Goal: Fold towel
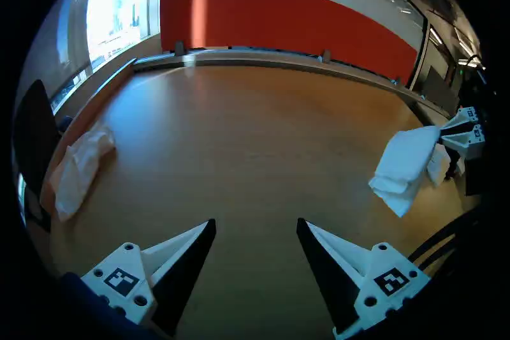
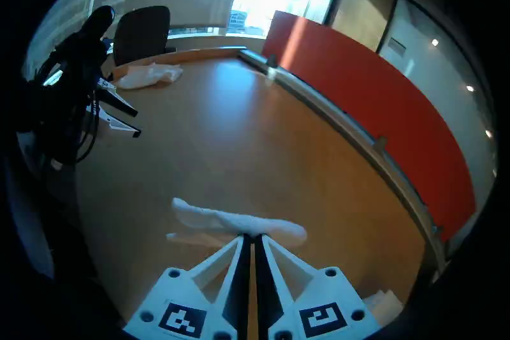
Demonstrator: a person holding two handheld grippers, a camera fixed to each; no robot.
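A folded white towel (image 1: 405,168) hangs from my right gripper (image 1: 467,134) at the right side of the wooden table (image 1: 255,136). In the right gripper view the same towel (image 2: 239,220) lies across the fingertips as a narrow white roll, and my right gripper (image 2: 253,238) is shut on its near edge. At the bottom of the left gripper view my left gripper (image 1: 255,222) stands open over bare wood with nothing between its fingers. It also appears farther off as the left gripper (image 2: 118,113), held by a person in dark clothing.
A second, crumpled white towel (image 1: 80,168) lies at the table's left edge, seen far off as the crumpled towel (image 2: 150,74). A black office chair (image 2: 140,34) stands behind it. A red partition (image 1: 287,21) runs along the table's far edge.
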